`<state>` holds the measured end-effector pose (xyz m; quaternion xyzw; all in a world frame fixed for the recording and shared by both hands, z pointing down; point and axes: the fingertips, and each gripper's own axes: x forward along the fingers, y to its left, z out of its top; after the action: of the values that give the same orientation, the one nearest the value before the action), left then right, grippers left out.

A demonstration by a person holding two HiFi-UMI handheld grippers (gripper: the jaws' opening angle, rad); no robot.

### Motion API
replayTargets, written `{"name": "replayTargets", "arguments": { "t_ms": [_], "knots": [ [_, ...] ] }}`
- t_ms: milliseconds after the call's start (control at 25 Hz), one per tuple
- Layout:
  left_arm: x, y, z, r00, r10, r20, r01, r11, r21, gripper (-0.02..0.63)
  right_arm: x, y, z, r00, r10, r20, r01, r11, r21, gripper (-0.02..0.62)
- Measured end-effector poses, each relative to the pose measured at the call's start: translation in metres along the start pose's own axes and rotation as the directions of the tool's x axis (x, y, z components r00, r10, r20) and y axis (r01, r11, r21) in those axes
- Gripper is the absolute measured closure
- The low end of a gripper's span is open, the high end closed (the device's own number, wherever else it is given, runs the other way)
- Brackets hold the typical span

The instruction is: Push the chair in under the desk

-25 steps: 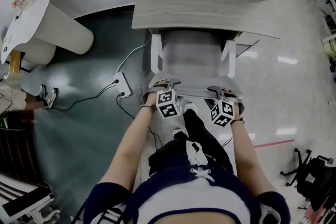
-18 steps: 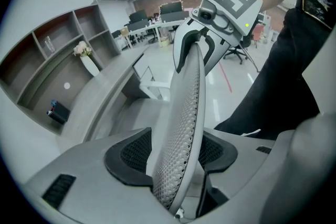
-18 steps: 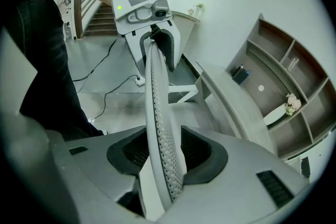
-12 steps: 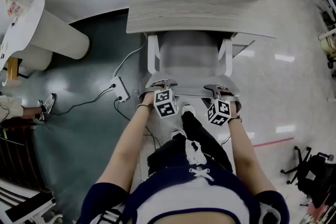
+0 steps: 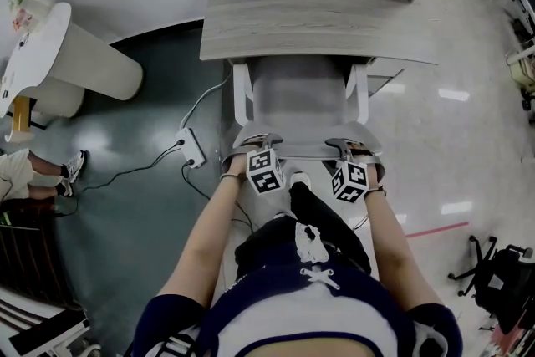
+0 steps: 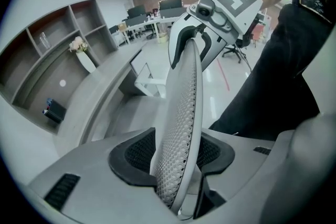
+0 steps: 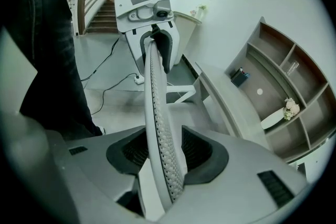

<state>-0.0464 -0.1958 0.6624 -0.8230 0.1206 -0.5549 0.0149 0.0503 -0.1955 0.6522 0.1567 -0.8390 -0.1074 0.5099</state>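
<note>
Grey mesh-backed chair sitting part-way under grey wooden desk. Left gripper just closing, right gripper just opening, both loosely straddling backrest rim, unclamped. Push risking jaws slipping off; white armrests maybe jamming against desk edge.

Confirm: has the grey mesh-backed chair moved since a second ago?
Yes, slightly: the grey mesh-backed chair slid further under the grey wooden desk, up the picture.
</note>
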Motion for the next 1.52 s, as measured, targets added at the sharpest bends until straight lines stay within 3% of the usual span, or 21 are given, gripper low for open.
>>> {"name": "replayTargets", "arguments": {
  "t_ms": [1520],
  "knots": [
    [0.023, 0.120, 0.015, 0.999, 0.039, -0.004, -0.039, 0.999, -0.024, 0.387, 0.047, -0.113, -0.004, 0.999, 0.020, -0.036, -0.020, 1.000, 0.004, 0.437]
  ]
}}
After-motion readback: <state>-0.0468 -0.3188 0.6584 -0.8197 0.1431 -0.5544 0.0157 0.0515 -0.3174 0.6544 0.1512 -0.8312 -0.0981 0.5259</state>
